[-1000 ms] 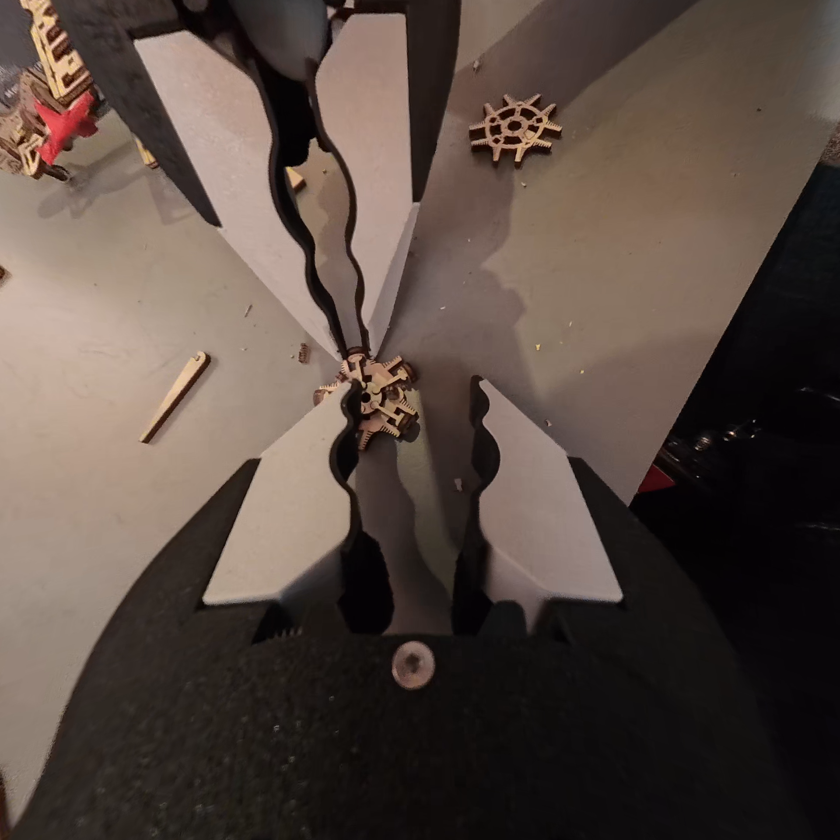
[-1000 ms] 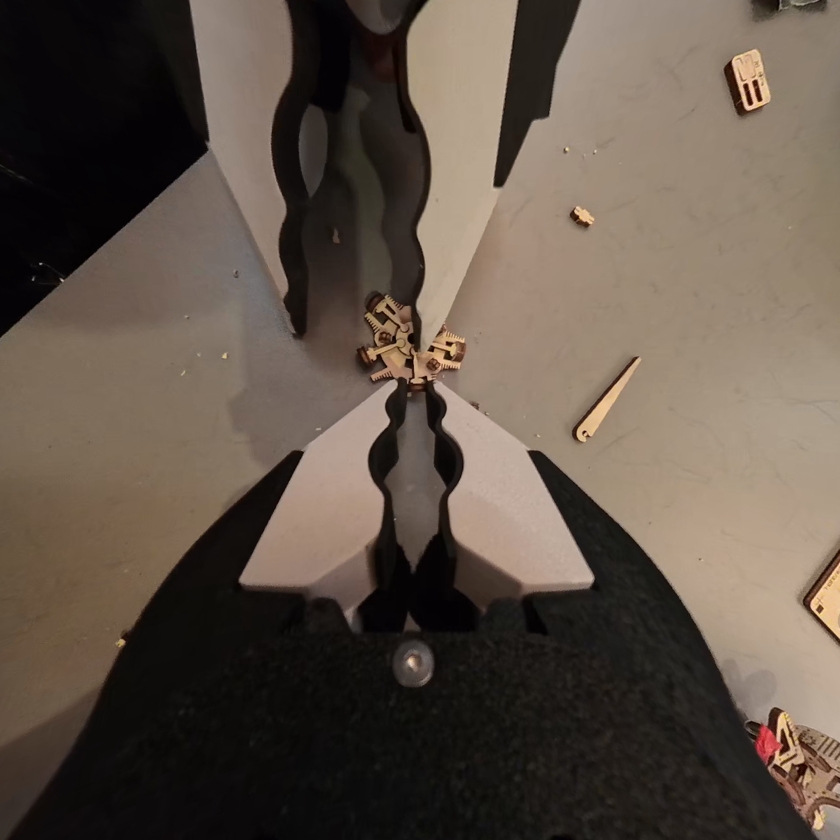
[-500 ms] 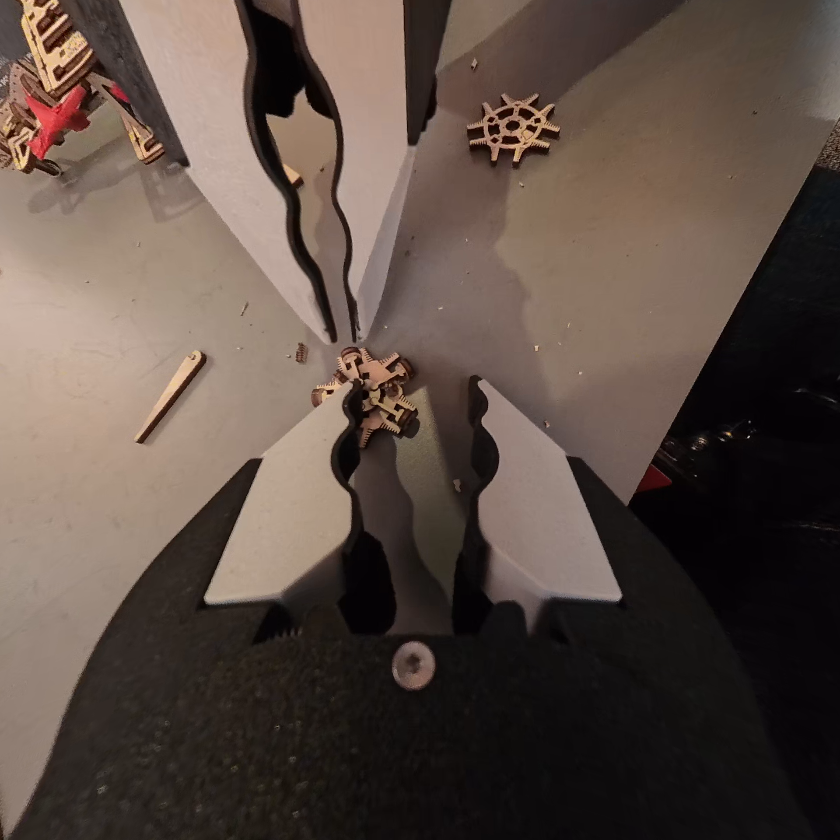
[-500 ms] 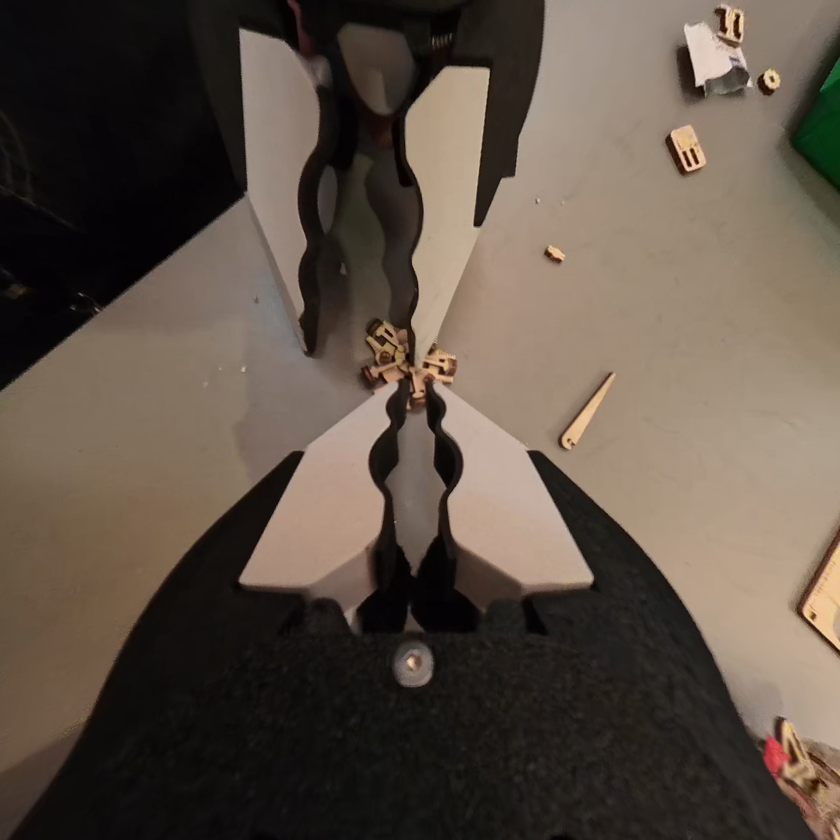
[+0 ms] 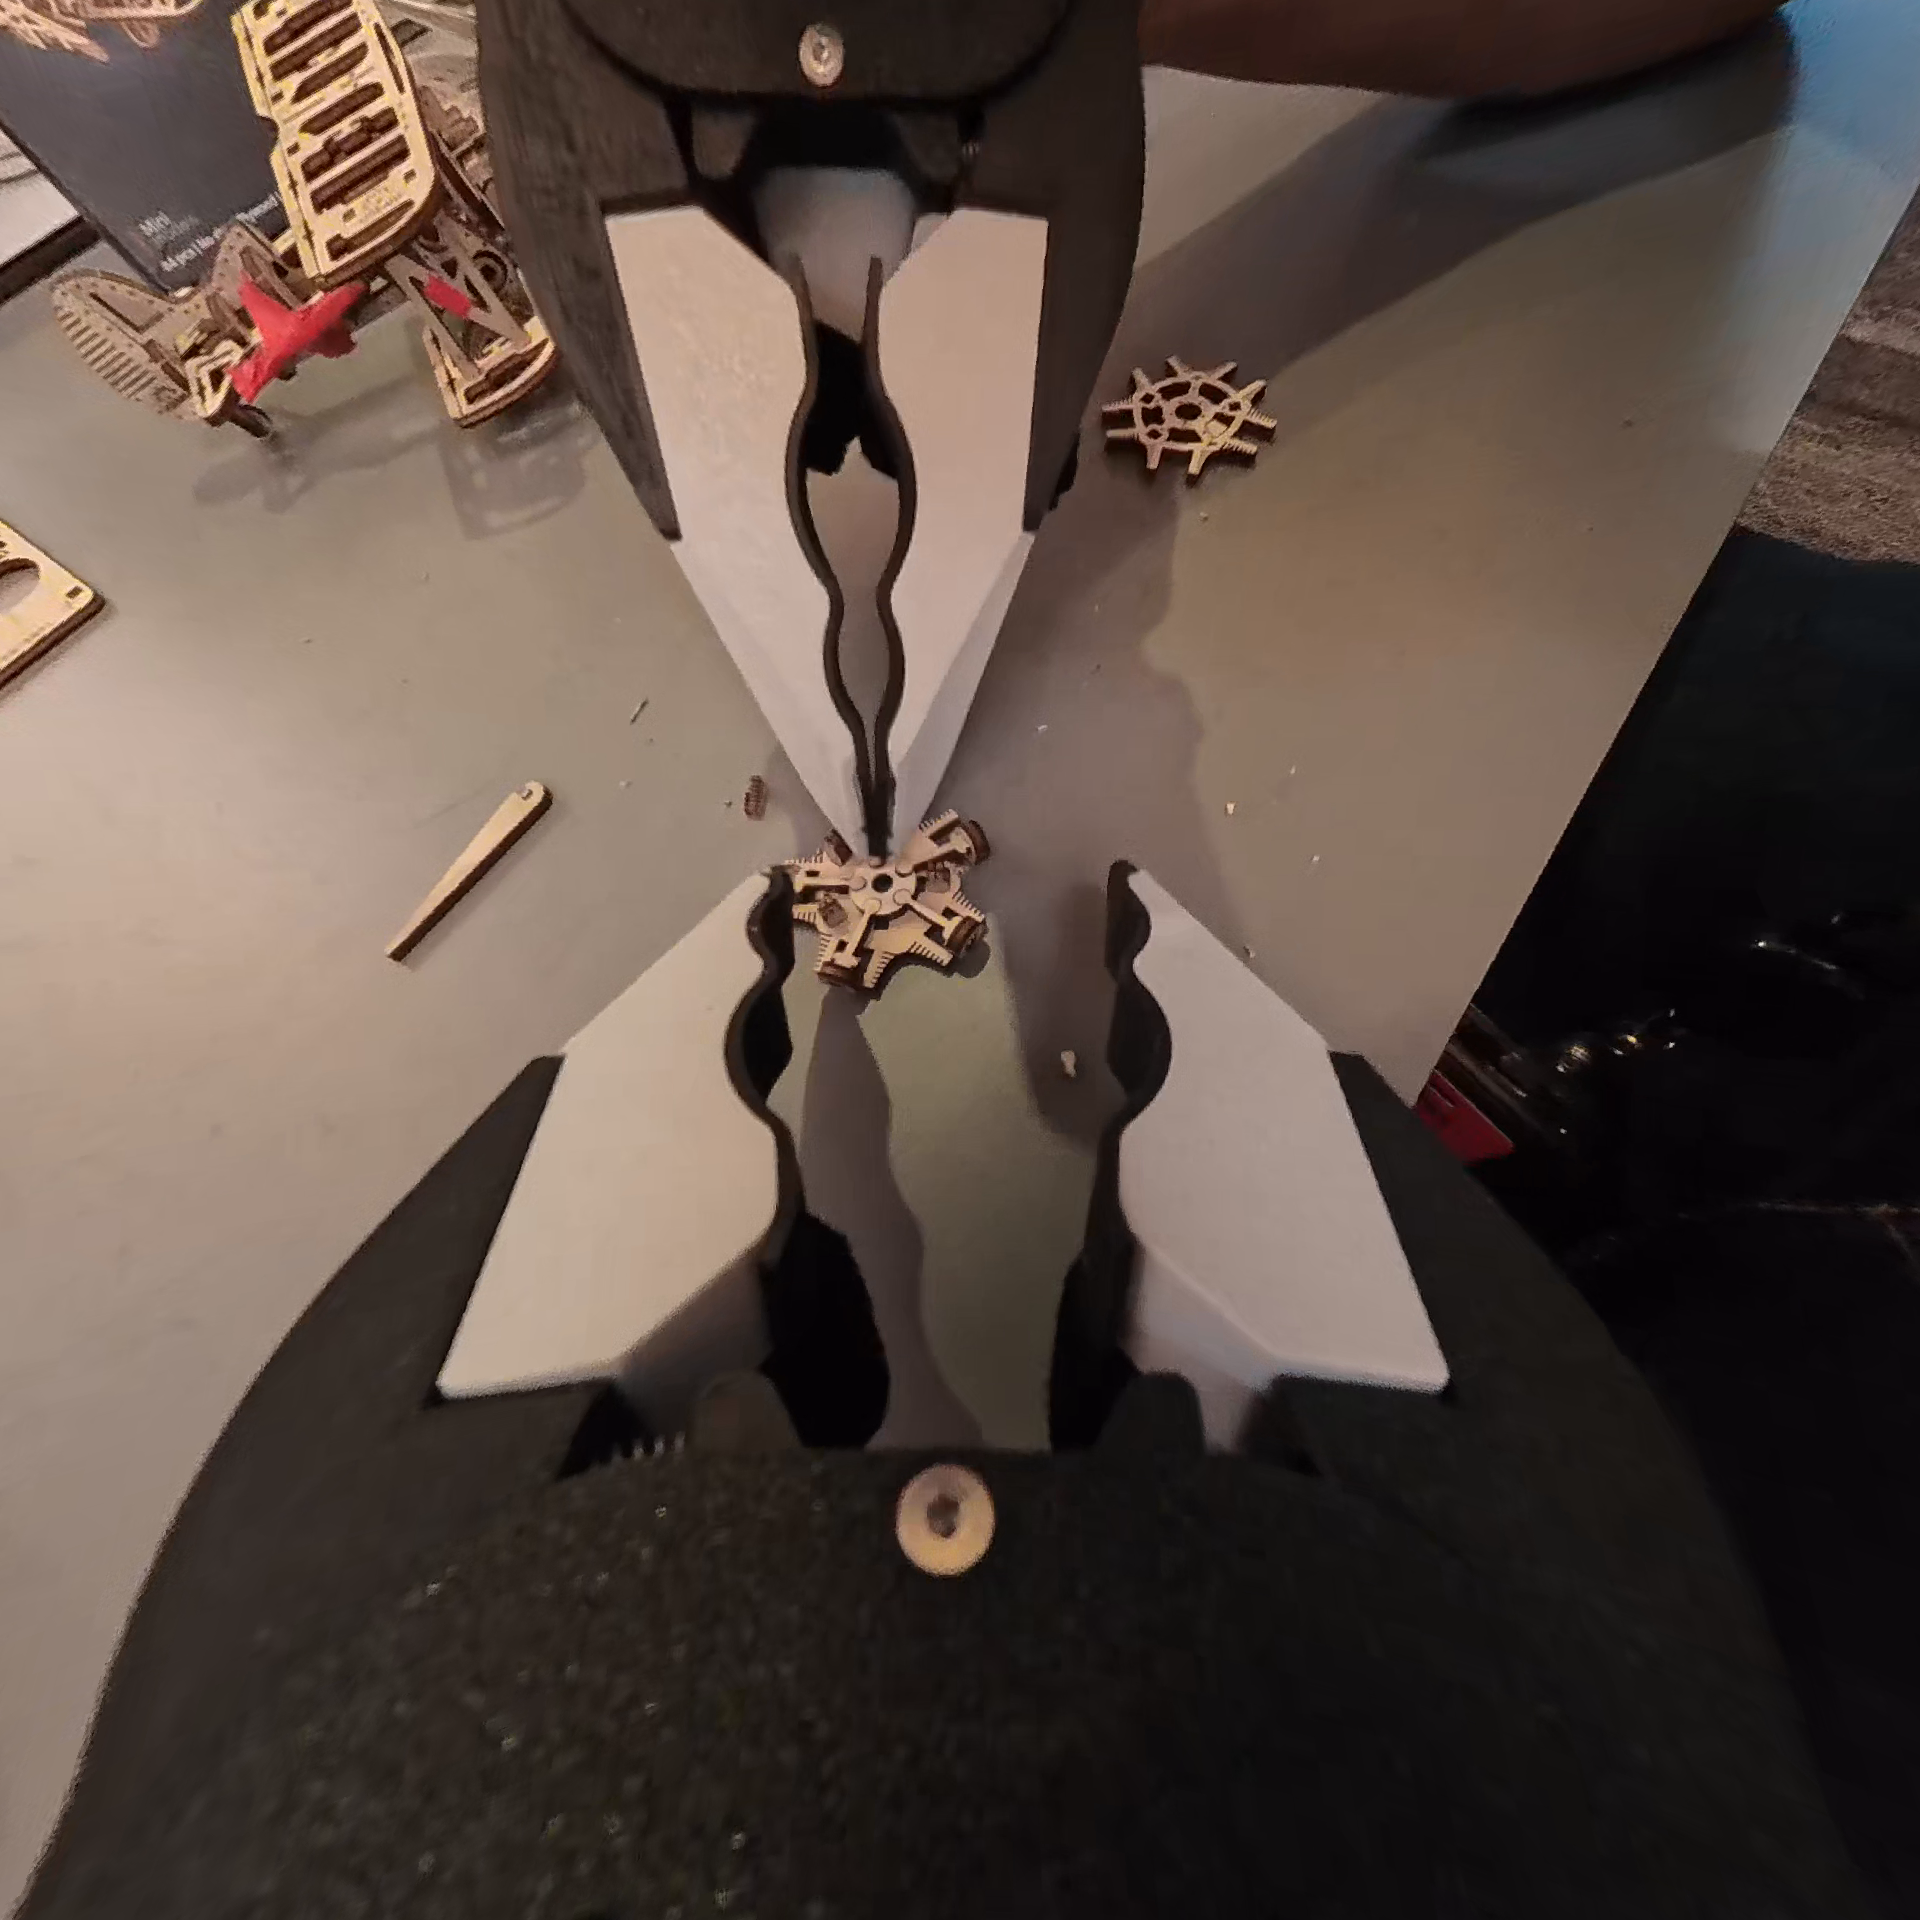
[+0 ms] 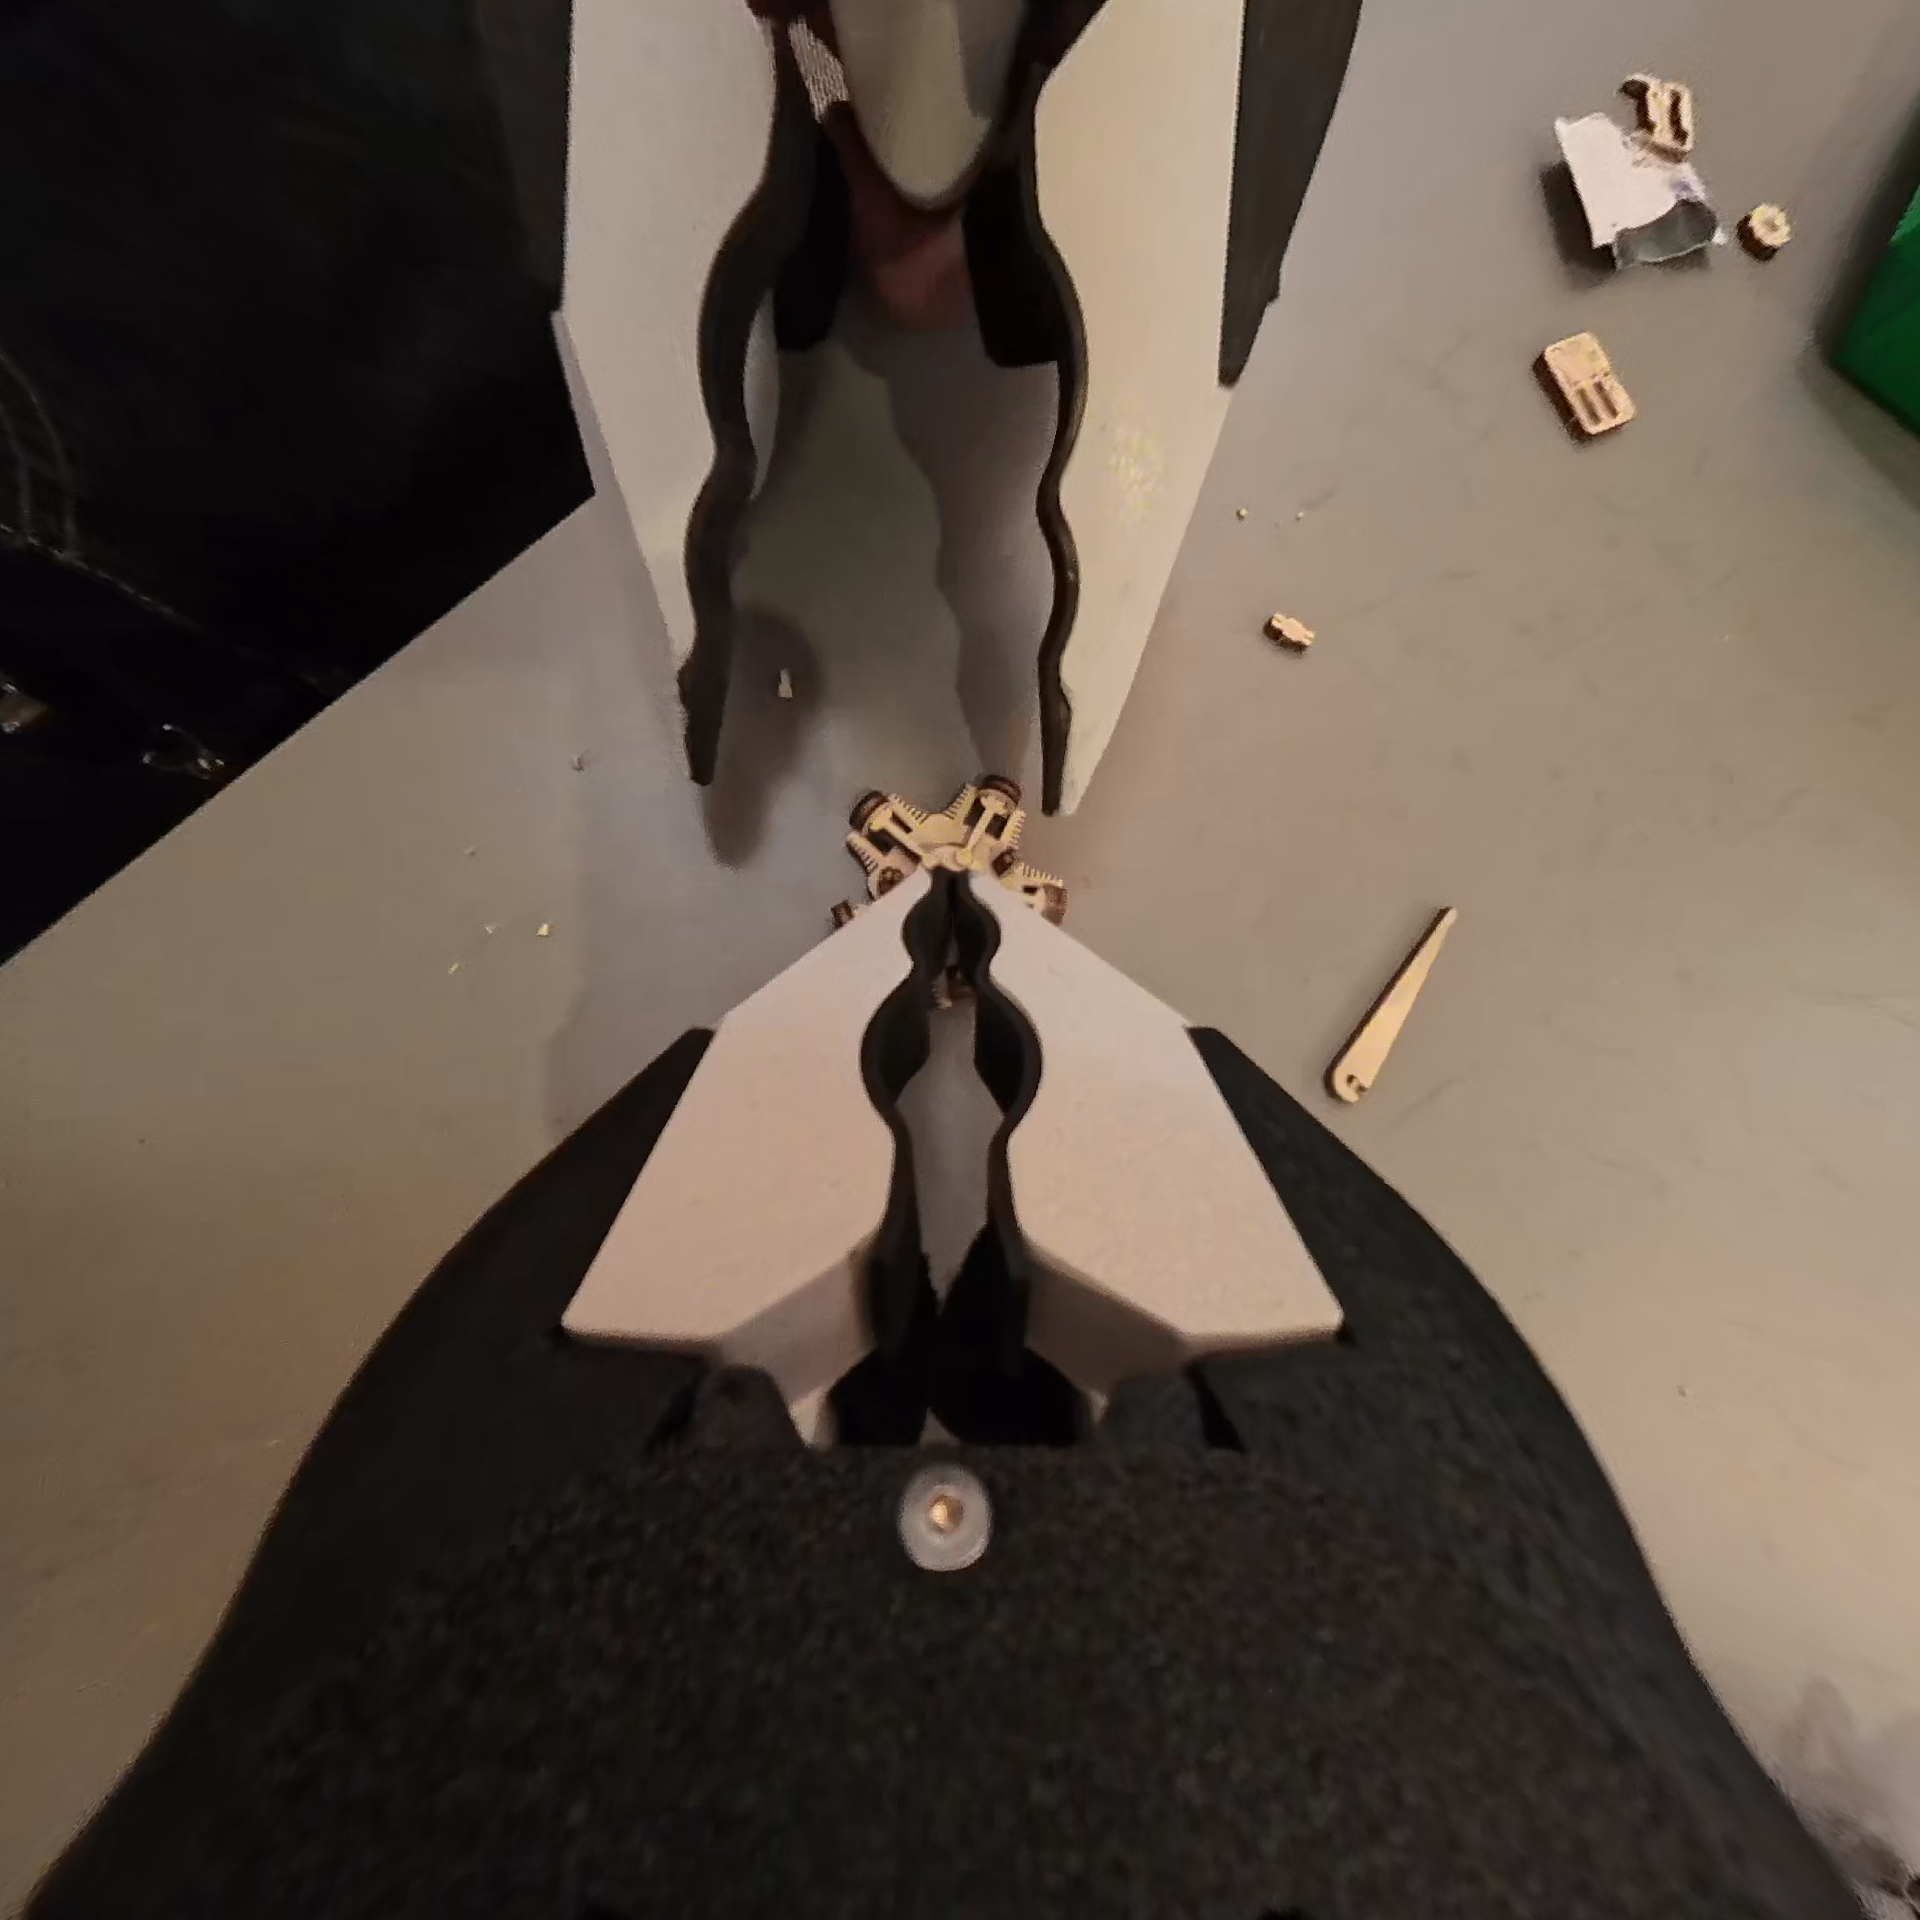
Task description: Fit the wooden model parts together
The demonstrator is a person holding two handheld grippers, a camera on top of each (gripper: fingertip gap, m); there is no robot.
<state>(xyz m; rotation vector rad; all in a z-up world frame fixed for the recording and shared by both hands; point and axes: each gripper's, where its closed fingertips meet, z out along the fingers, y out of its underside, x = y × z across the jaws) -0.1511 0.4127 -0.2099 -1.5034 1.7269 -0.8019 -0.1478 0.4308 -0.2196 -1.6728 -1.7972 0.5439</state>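
A small star-shaped wooden assembly point(image 5: 894, 914) with toothed spokes lies on the grey table point(image 5: 260, 1039). In the right wrist view it point(image 6: 935, 826) sits at my own fingertips. My right gripper point(image 6: 951, 881) is shut, and its tips pinch the near part of the assembly, with one spoke showing through the finger gap. In the left wrist view the right gripper point(image 5: 875, 826) reaches in from the top. My left gripper point(image 5: 945, 883) is open and empty; it faces the right one, and its left fingertip point(image 5: 771, 904) touches the assembly's side. The left gripper point(image 6: 878, 774) also shows opposite in the right wrist view.
A flat wooden spoked wheel point(image 5: 1190, 416) lies at the far right. A wooden wedge stick point(image 5: 468, 873) lies to the left. A partly built wooden model with a red propeller point(image 5: 301, 260) stands far left. Small parts point(image 6: 1584, 379) and a paper scrap point(image 6: 1626, 187) lie apart. The table edge point(image 5: 1558, 831) runs along the right. My two grippers' fingertips are within a few centimetres of each other. Both grippers' tips are roughly 15 cm from the flat wooden spoked wheel point(image 5: 1190, 416).
The right gripper has swung round to face my left gripper head-on, staying shut. The assembly has gone from tilted to lying flat. The left gripper stayed open.
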